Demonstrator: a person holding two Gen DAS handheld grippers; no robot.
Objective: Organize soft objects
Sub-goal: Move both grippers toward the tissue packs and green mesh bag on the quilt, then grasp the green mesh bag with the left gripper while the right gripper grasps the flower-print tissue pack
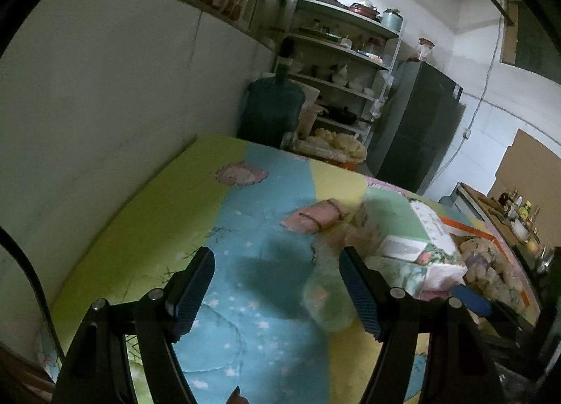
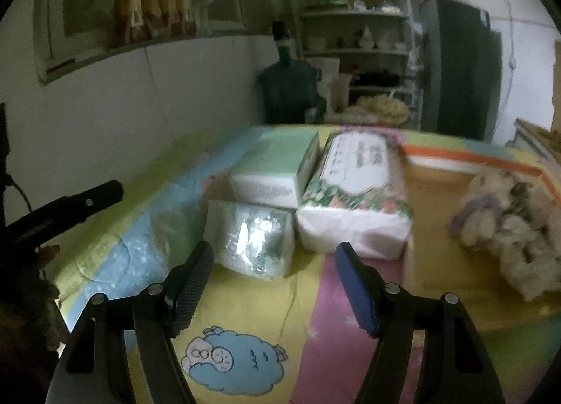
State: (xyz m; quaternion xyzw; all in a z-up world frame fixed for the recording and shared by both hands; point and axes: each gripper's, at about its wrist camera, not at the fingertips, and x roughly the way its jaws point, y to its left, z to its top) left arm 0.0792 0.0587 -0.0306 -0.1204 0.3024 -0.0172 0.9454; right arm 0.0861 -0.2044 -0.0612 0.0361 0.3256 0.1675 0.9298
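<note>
Across the middle of both views lies a patterned surface, and the soft things I have to sort are bunched toward its right side. From the right wrist view I see my right gripper (image 2: 273, 284) with its jaws wide and nothing between them, hanging above the cloth at bottom centre. Just beyond its fingertips sits a small shiny pack (image 2: 254, 241), with a green box (image 2: 277, 167) behind it and a long floral tissue pack (image 2: 354, 200) beside both, to the right. A plush toy (image 2: 508, 228) lies at the right edge of the frame, apart from the packs. An orange-edged tray (image 2: 470, 158) seems to sit behind it, though blur leaves me unsure what it is.

In the left wrist view my left gripper (image 1: 277, 291) also stands wide and empty, over the blue part of the cloth. A crumpled clear bag (image 1: 328, 298) lies just inside its right finger, low in the frame. A pink folded cloth (image 1: 315, 216) rests further up, centre, near the green box.

I judge this to be the approach: both grippers are coming down on the pile and nothing is picked yet. On the right, the small shiny pack is the nearest candidate. The next move there calls for going forward and down until the pads straddle it, without nudging the tissue pack. On the left, the clear bag is flimsy and would need a low, centred pinch. Which thing goes where I cannot tell yet.
</note>
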